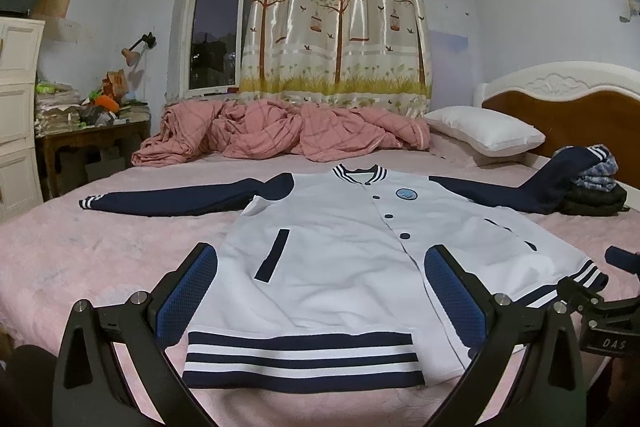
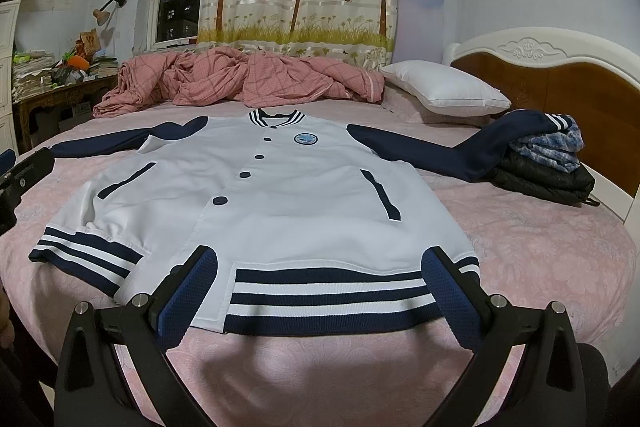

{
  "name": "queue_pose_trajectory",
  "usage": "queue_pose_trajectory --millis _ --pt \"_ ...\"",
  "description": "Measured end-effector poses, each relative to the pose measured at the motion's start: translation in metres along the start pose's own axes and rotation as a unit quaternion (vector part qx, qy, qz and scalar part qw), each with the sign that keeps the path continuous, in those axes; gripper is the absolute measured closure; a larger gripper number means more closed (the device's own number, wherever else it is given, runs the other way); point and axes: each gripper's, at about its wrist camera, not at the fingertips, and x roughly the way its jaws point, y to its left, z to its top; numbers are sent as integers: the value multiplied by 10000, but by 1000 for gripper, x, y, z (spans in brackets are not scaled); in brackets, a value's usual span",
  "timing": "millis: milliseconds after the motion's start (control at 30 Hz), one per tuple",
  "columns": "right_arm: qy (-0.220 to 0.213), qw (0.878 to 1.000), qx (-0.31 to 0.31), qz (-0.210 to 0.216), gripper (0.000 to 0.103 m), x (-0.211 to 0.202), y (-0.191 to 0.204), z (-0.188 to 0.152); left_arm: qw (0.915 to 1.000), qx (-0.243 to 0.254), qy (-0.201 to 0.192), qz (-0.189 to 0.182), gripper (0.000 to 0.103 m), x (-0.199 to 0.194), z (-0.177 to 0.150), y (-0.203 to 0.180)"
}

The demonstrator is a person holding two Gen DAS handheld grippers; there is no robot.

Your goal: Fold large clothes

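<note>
Your jacket point(image 1: 328, 247) lies flat on the bed point(image 1: 100, 259), collar at 12 o'clock, hem nearest you. Both claws gape empty: left claw point(image 1: 324, 303) over the hem's left half, right claw point(image 2: 320, 301) over its right.

Jacket point(image 2: 280, 195): smooth matt white cloth body, navy cloth sleeves, ribbed knit striped hem and collar, glossy dark buttons. Bed sheet point(image 2: 540, 247): matt pink cloth with a faint raised floral pattern. Quilt point(image 2: 240, 79): crumpled pink checked cloth. Pillow point(image 2: 440, 87): smooth white cloth. Curtain point(image 1: 340, 7): shiny satin-like printed cloth. Headboard point(image 2: 560, 83): polished brown wood panel in a glossy white carved frame. Left gripper point(image 1: 320, 299) and right gripper point(image 2: 320, 299): matt black plastic, blue textured pads, bright metal screws.
</note>
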Motion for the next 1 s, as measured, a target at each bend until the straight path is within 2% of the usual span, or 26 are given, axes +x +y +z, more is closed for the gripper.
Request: queue_pose_trajectory --millis 367,733,800,900,1000 --pt "-13 10000 5 3 0 0 0 0 9999 -100 0 -39 0 0 -4 3" --pt "116 9999 8 115 0 3 0 -2 9995 72 94 -304 0 2 -10 -2" --pt "284 9991 -183 261 0 8 5 -4 9988 214 265 -347 0 6 -12 -5" --pt "491 9963 -680 170 0 14 18 -10 9964 336 498 -598 0 10 -17 -10" --pt "581 9932 -996 162 0 16 29 -14 9958 611 552 -407 0 11 -21 -19"
